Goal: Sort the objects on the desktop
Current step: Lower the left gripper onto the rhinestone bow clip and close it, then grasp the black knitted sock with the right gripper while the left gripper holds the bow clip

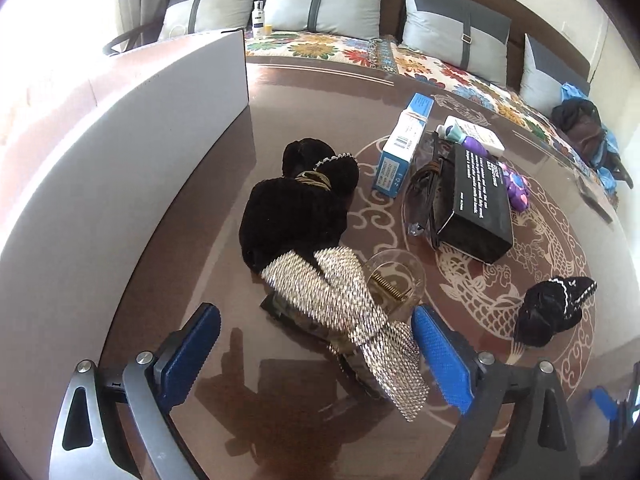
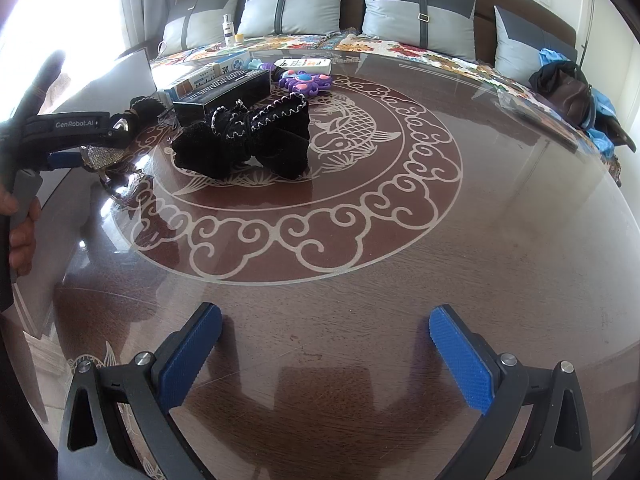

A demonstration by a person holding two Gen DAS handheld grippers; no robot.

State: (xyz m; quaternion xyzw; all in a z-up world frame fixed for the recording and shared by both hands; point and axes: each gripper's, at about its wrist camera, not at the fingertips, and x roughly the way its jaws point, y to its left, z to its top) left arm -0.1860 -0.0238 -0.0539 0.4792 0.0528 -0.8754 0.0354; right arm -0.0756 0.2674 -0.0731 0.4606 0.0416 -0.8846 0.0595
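I've got the left hand-held gripper (image 1: 316, 354) spread wide over the table (image 1: 304, 92), blue pads clear of everything, nothing pinched. Using the black box (image 1: 474, 200) w/ white print as my landmark: the big black velvet hair bow (image 1: 298, 208) w/ its rhinestone tails lies to the left of the box, tails trailing down toward me and running between the gripper's fingers; I can't tell if the right pad touches them. A clear glass dish (image 1: 396, 280) w/ a small gold comb in it sits below the box, just beside the tails. A blue-and-white carton (image 1: 402, 146) lies just left of the box's far end, a purple toy (image 1: 516, 186) right of it, and a smaller black bow (image 1: 554, 308) w/ white trim lies below-right of the box, well apart. A grey panel (image 1: 132, 168) stands far left of the box. On the right-wrist cam, the right hand-held gripper (image 2: 326, 354) is also spread, empty, above bare table (image 2: 480, 240); the smaller bow (image 2: 248, 140) lies in front of the box (image 2: 224, 94), and the left gripper shows at the left edge, held by a hand (image 2: 20, 232).
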